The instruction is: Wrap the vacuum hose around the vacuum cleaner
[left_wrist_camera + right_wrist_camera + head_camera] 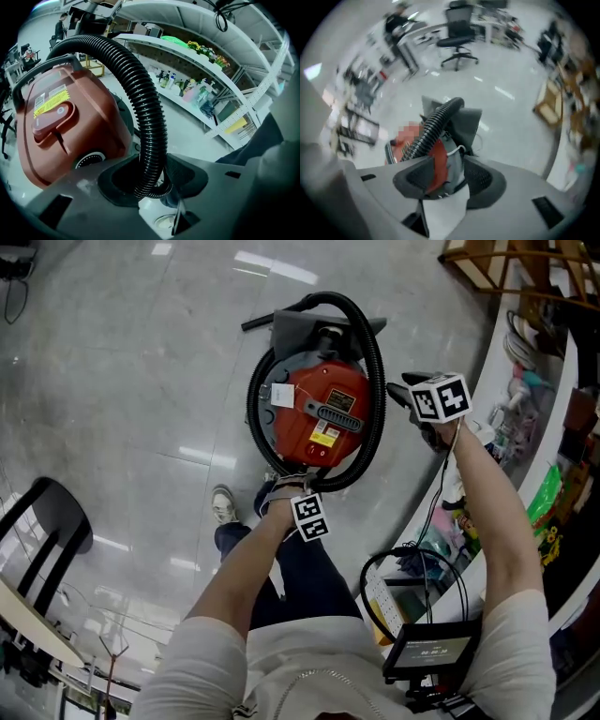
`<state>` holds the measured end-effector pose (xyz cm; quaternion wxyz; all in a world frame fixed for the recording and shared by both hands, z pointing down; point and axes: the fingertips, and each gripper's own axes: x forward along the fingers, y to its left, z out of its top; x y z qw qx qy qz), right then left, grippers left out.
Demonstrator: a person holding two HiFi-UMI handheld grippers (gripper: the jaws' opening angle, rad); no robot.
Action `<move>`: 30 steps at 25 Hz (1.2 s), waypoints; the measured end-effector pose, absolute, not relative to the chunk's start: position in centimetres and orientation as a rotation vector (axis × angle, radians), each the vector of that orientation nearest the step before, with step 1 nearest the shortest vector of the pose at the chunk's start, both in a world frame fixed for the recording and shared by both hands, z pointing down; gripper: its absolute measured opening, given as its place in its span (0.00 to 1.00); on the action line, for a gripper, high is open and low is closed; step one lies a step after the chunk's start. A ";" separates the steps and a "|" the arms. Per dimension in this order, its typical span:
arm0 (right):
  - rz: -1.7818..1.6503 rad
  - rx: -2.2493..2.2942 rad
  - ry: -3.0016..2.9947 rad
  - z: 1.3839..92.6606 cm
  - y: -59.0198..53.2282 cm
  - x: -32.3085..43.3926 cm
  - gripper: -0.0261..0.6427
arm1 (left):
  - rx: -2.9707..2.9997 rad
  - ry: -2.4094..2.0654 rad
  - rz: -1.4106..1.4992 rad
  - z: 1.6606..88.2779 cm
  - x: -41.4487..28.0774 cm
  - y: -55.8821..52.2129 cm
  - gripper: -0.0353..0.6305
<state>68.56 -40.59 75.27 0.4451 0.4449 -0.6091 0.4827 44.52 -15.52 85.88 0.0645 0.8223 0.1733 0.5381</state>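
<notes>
A red vacuum cleaner (319, 413) stands on the pale floor, and its black ribbed hose (378, 381) loops round the body. My left gripper (281, 491) is low at the vacuum's near side. In the left gripper view the hose (150, 122) runs down between the pads, and the left gripper (152, 180) is shut on it, with the red body (61, 122) just to the left. My right gripper (427, 427) hangs to the right of the loop, apart from the hose. The right gripper view is blurred. There the right gripper (450, 180) stands open with nothing between its pads, and the vacuum (438, 159) and hose (429, 129) lie beyond them.
White shelving (525, 390) with bottles (187, 89) curves along the right. A wooden frame (506, 268) stands at the back right. A black chair (52, 531) is at the left, and an office chair (459, 28) stands farther off. My shoe (223, 504) is near the vacuum. Cables and a black box (431, 648) hang at my waist.
</notes>
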 end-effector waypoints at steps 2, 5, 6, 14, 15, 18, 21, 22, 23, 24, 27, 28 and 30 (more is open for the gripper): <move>1.552 1.299 -1.533 75.1 -41.1 69.2 0.33 | 2.481 0.522 1.622 85.9 44.5 -15.5 0.32; 1.759 1.435 -1.583 74.9 -42.1 69.3 0.33 | 2.474 0.522 1.623 86.1 44.6 -15.5 0.32; 1.757 1.431 -1.592 75.0 -42.2 69.1 0.33 | 2.470 0.524 1.625 86.2 44.5 -15.5 0.32; 1.686 1.321 -1.684 74.0 -43.4 67.6 0.34 | 2.468 0.522 1.633 86.3 44.7 -15.3 0.32; 1.664 1.306 -1.677 74.2 -43.5 67.3 0.34 | 2.466 0.526 1.638 86.3 44.7 -15.3 0.32; 1.622 1.268 -1.655 74.7 -44.0 66.7 0.34 | 2.460 0.530 1.651 86.4 44.8 -15.2 0.32; 1.545 1.211 -1.632 75.1 -44.4 65.9 0.34 | 2.461 0.526 1.657 86.4 44.9 -15.3 0.32; 1.497 1.179 -1.619 75.3 -44.3 65.6 0.34 | 2.459 0.527 1.660 86.5 44.9 -15.3 0.32; 1.429 1.141 -1.606 75.5 -44.2 65.4 0.34 | 2.457 0.527 1.662 86.5 44.9 -15.2 0.32; 1.340 1.094 -1.592 75.7 -44.1 65.3 0.33 | 2.454 0.526 1.663 86.4 44.9 -15.2 0.32; 1.020 0.928 -1.545 76.1 -43.6 65.6 0.33 | 2.448 0.513 1.653 86.4 45.0 -15.3 0.32; 0.937 0.884 -1.538 76.2 -43.5 65.7 0.33 | 2.446 0.501 1.642 86.3 45.1 -15.3 0.32; 0.818 0.830 -1.546 76.3 -43.2 66.1 0.33 | 2.445 0.471 1.608 86.0 45.3 -15.4 0.32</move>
